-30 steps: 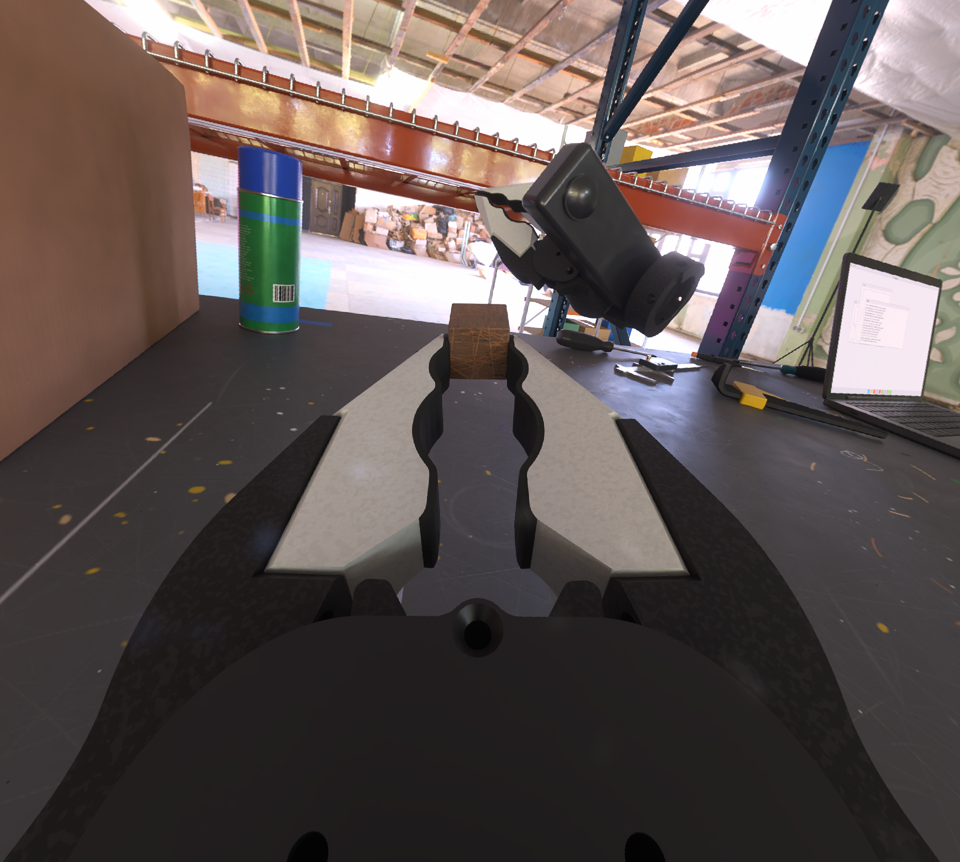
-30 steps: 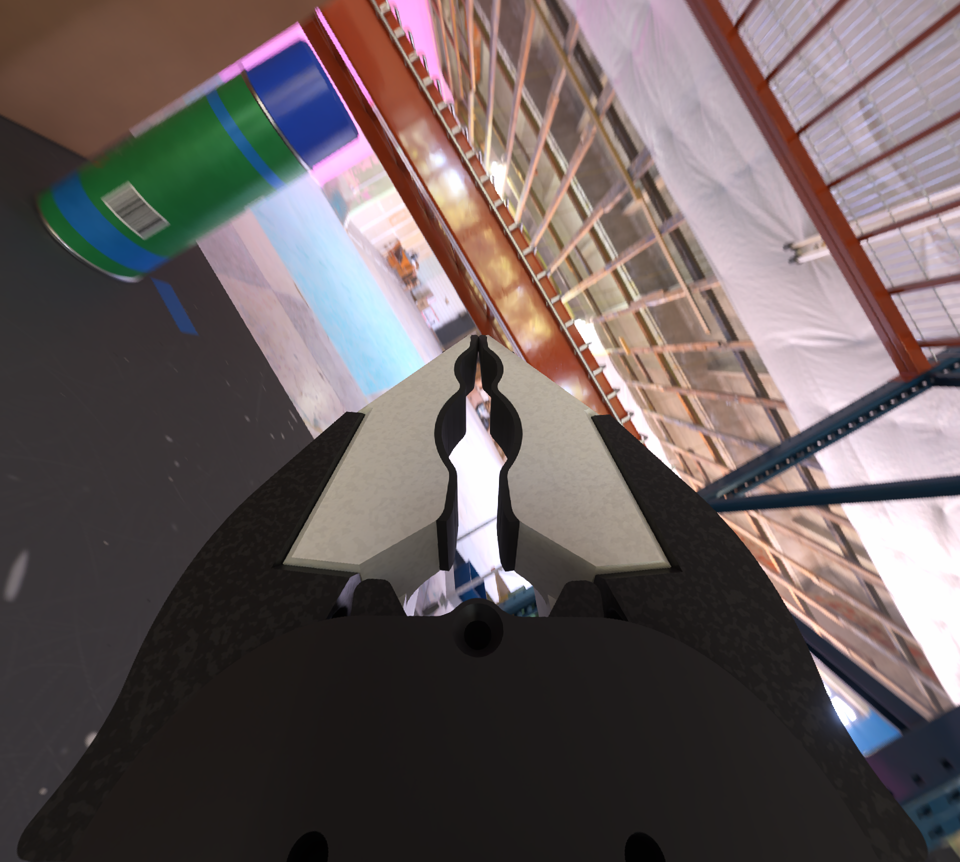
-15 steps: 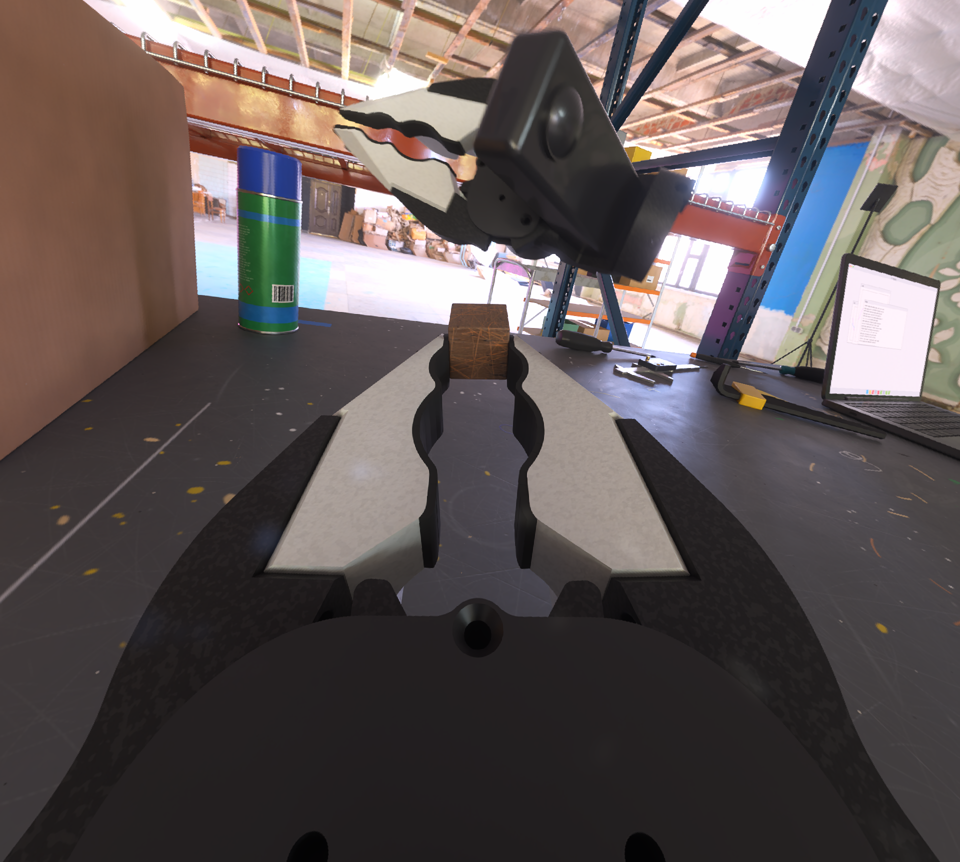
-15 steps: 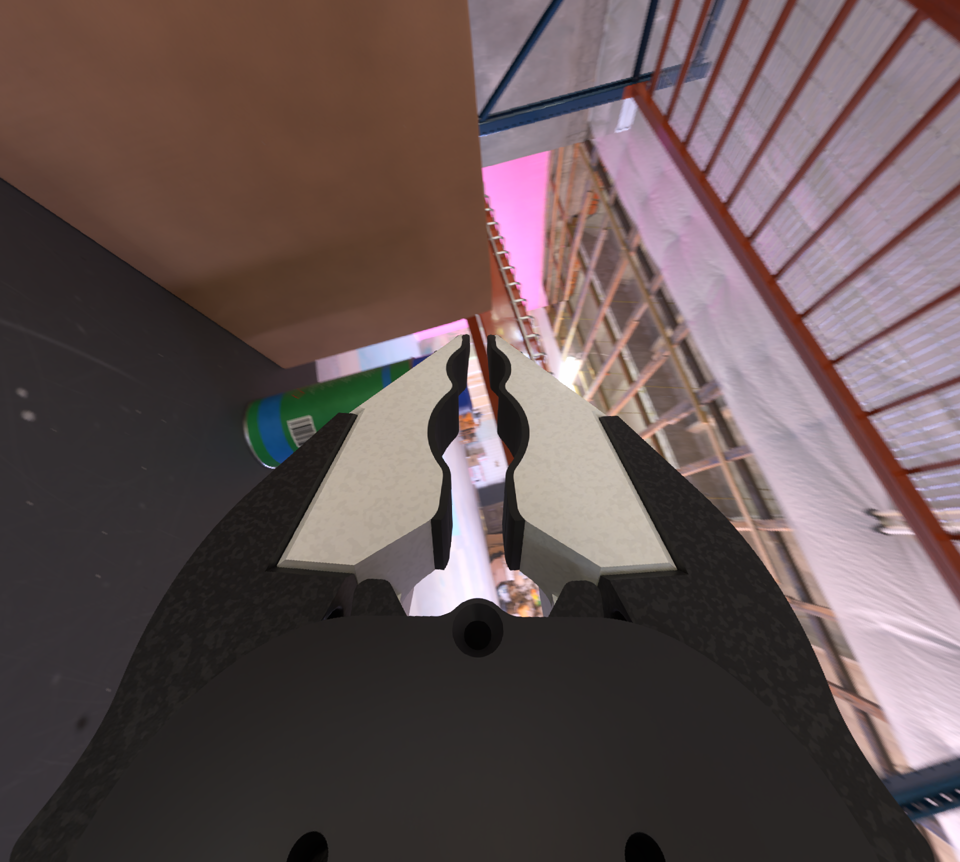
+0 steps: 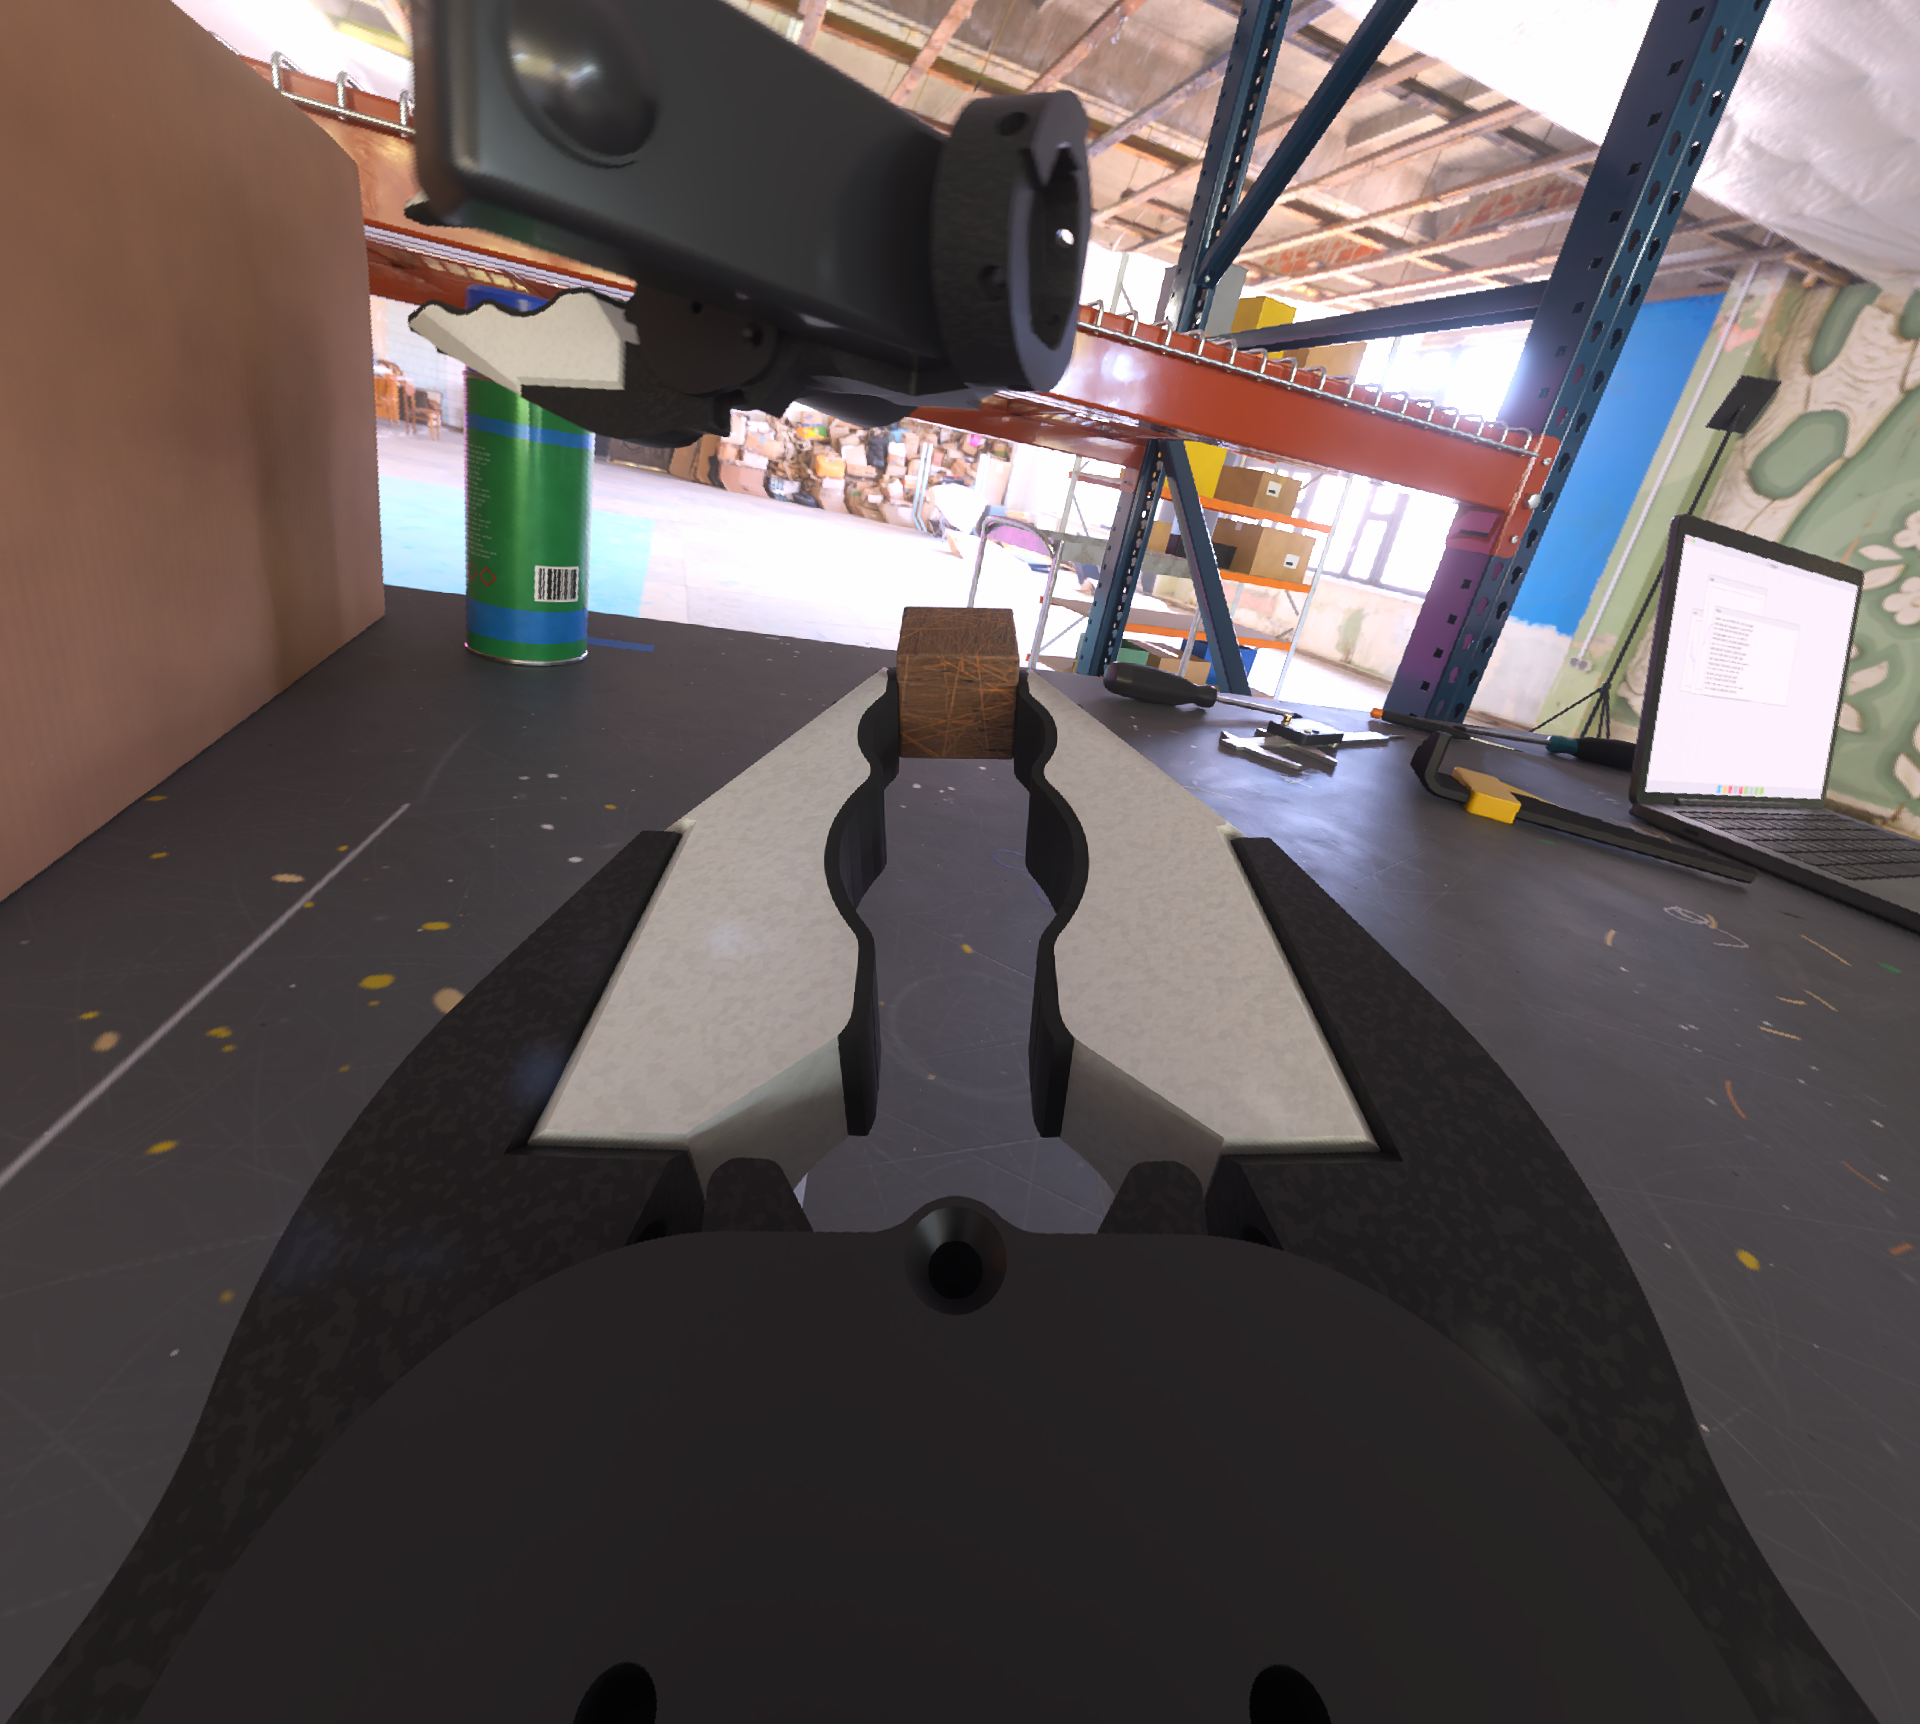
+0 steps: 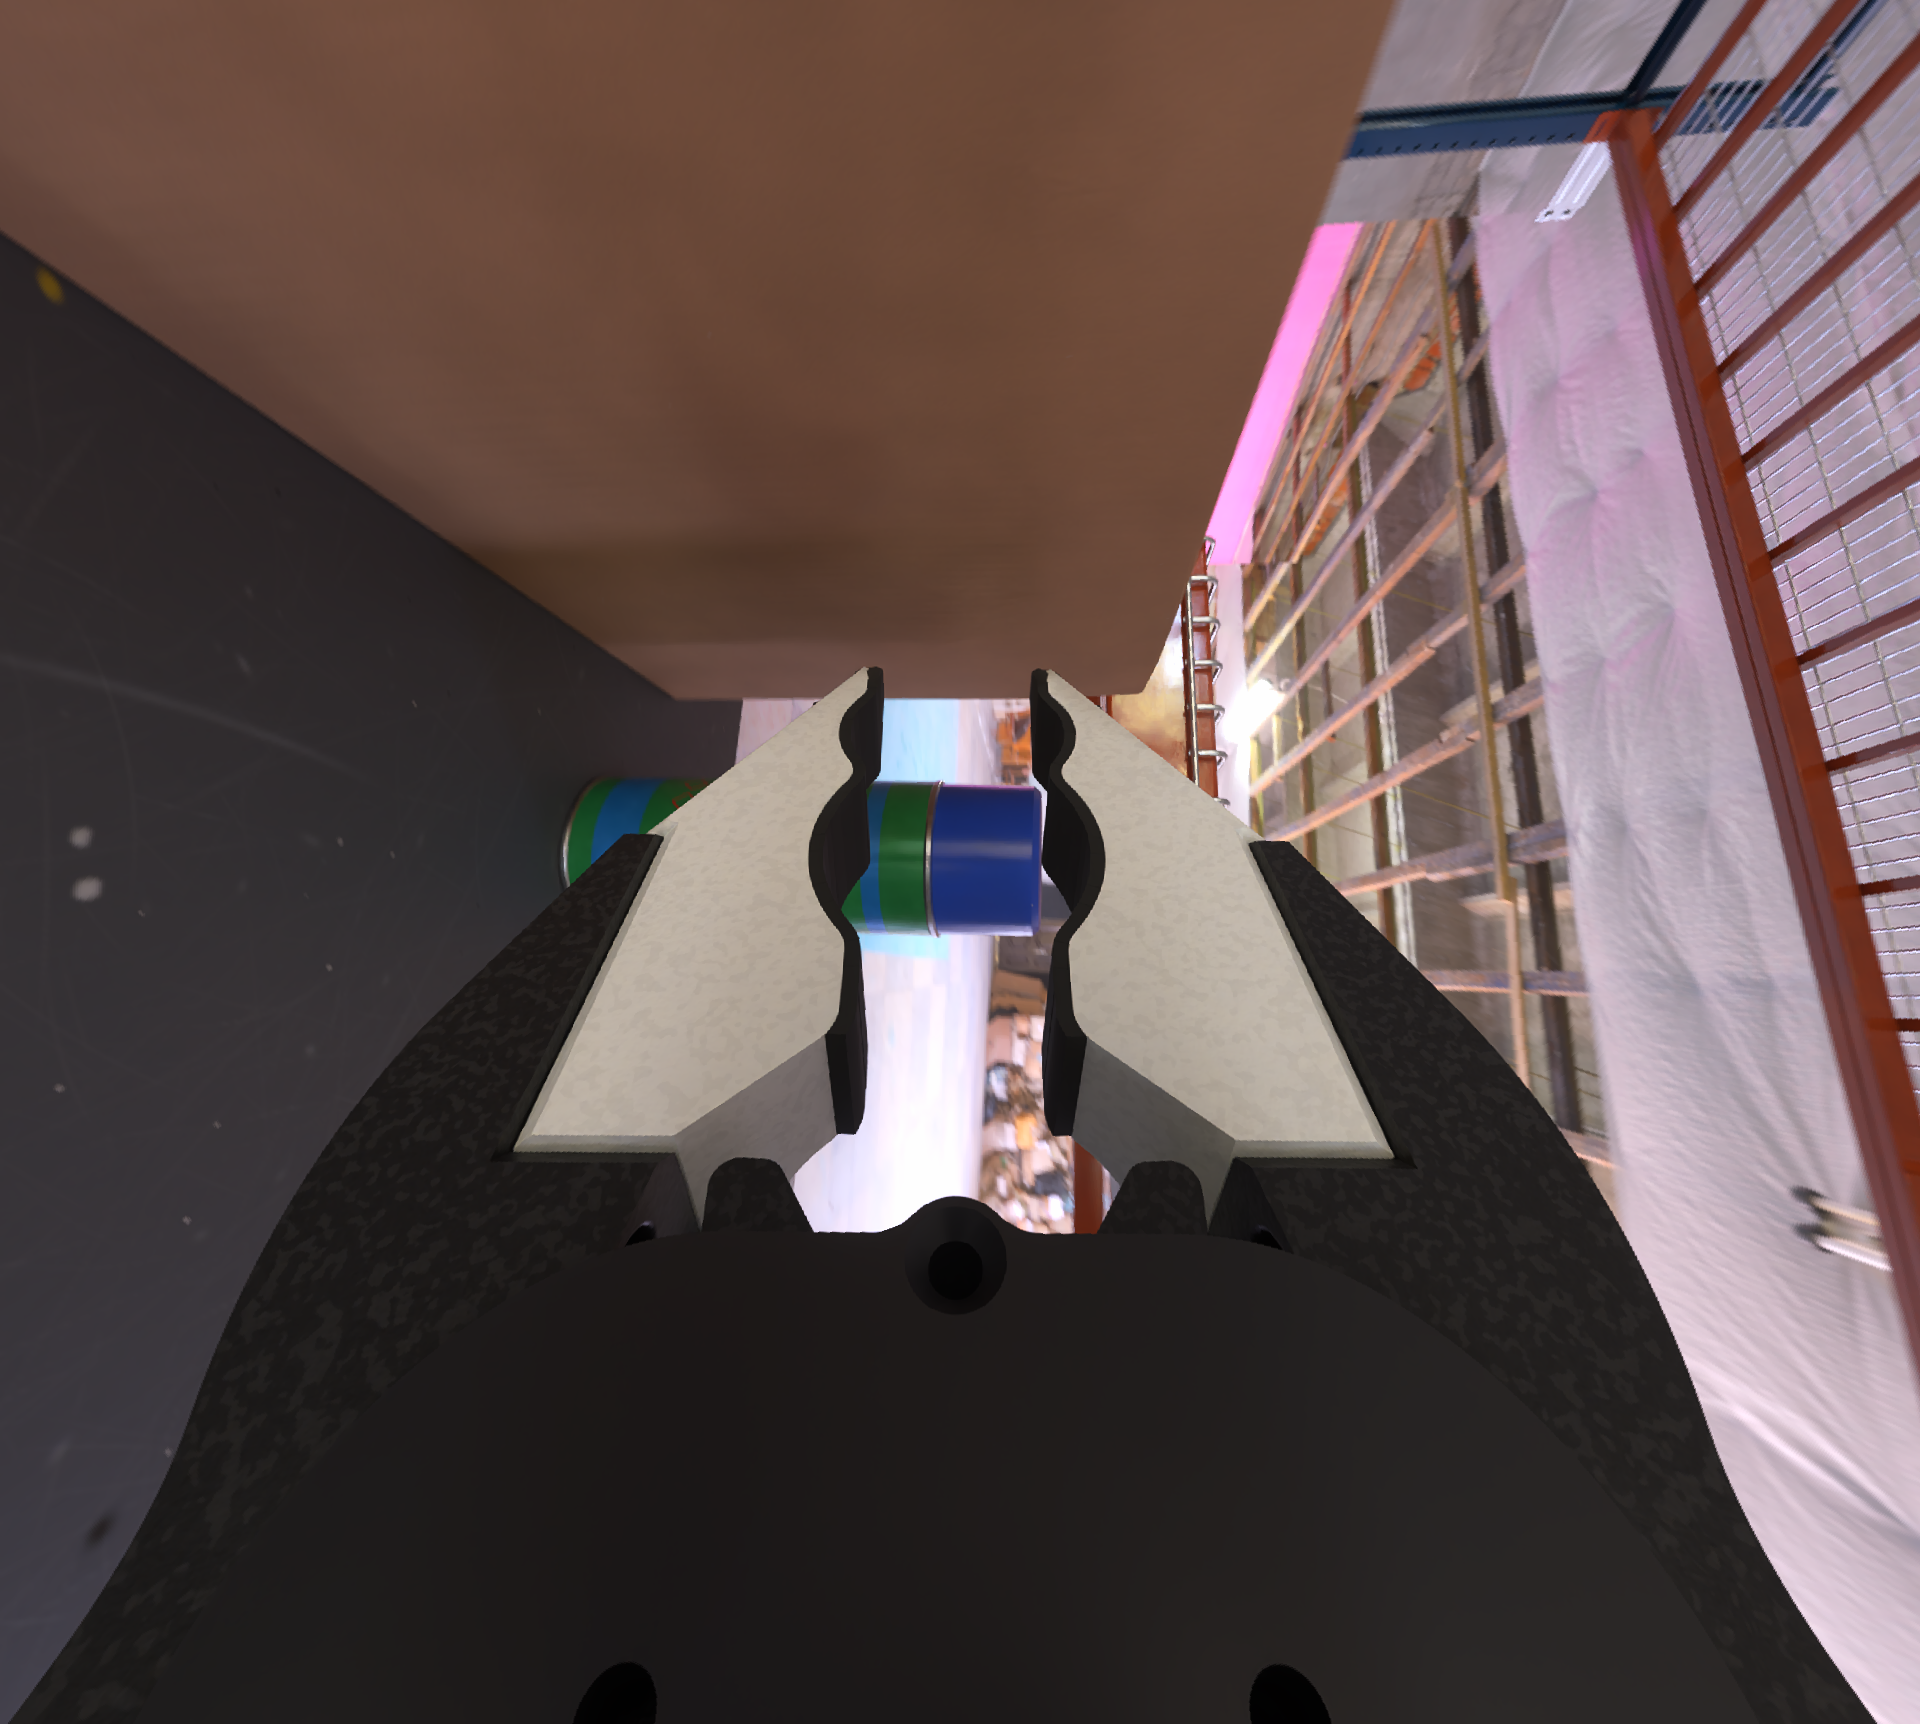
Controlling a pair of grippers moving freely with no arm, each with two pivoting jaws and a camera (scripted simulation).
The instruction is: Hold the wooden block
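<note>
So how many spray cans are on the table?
1. The green and blue spray can stands upright beside the cardboard box, ahead of the open right gripper. More could hide behind the box.

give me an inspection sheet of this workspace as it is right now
surface: dark tabletop, flecked with yellow paint specks and scratches.
job's things: wooden block clamped between the left claw tips, upright.
clutter: green and blue spray can standing beside a brown cardboard box; screwdriver, small metal tools, a yellow-headed tool and an open laptop at far right.
grippers: left claw shut on the block; right claw open, empty, off the table, pointing at the can.
cables: nothing seen.
surroundings: warehouse with blue racking, orange beams, roof trusses.
</note>
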